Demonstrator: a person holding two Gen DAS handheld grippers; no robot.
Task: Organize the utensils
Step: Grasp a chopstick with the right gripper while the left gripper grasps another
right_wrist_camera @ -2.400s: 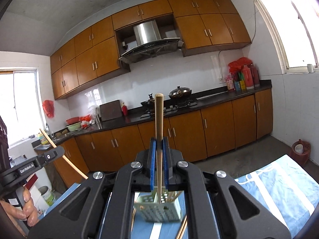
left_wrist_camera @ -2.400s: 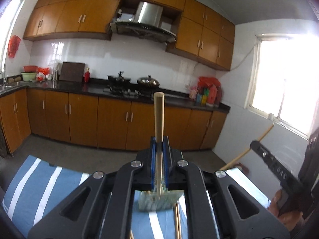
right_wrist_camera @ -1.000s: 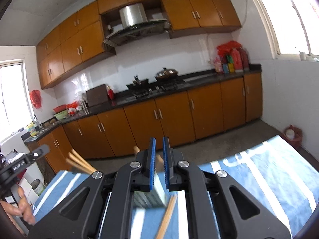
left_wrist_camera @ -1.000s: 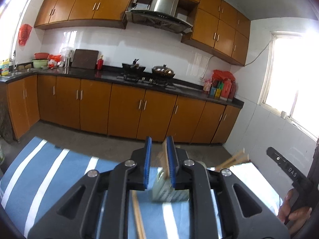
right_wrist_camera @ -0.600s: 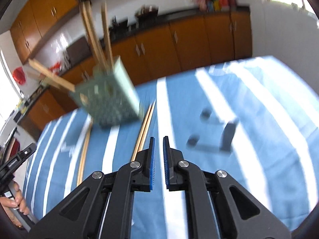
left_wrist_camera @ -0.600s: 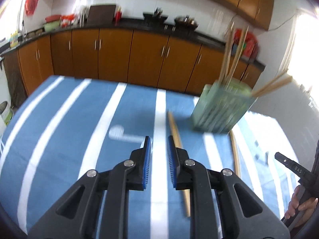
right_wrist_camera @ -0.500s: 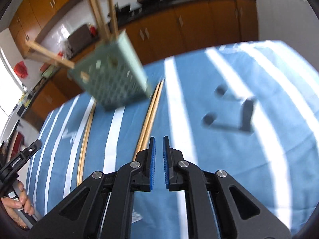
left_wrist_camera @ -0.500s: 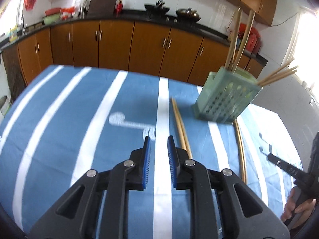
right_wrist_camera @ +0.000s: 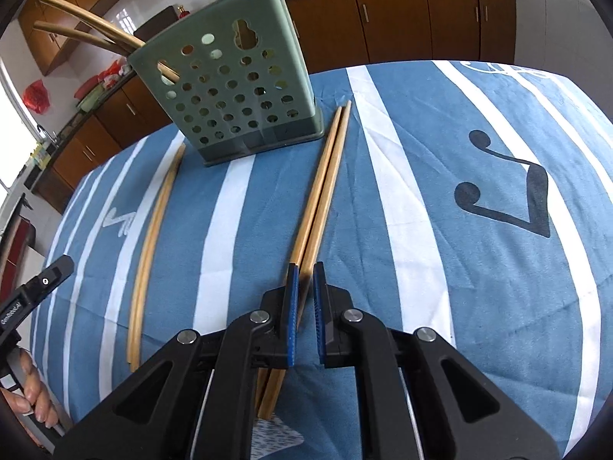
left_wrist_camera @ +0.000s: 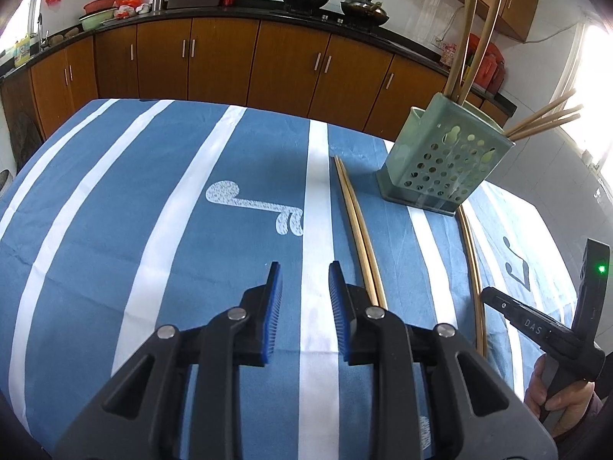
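Observation:
A green perforated utensil holder [left_wrist_camera: 440, 161] stands on the blue striped tablecloth [left_wrist_camera: 115, 230] with several wooden chopsticks sticking out of it; it also shows in the right wrist view [right_wrist_camera: 233, 84]. A pair of chopsticks [left_wrist_camera: 356, 226] lies flat left of the holder, seen too in the right wrist view [right_wrist_camera: 322, 188]. Another pair [left_wrist_camera: 473, 268] lies on the holder's other side, also visible in the right wrist view [right_wrist_camera: 153, 237]. My left gripper [left_wrist_camera: 304, 287] is open and empty, just left of the first pair. My right gripper [right_wrist_camera: 304, 295] is slightly open, low over that pair's near end.
Brown kitchen cabinets [left_wrist_camera: 230, 61] and a black counter run behind the table. The table's far edge [left_wrist_camera: 268, 107] lies past the holder. The other hand-held gripper shows at the right edge [left_wrist_camera: 555, 329] in the left wrist view and at the left edge [right_wrist_camera: 23, 299] in the right wrist view.
Both grippers held a chopstick upright over the holder, let them go into it, then tipped down toward the table. The left jaws have opened wider; the right has come down over the lying pair.

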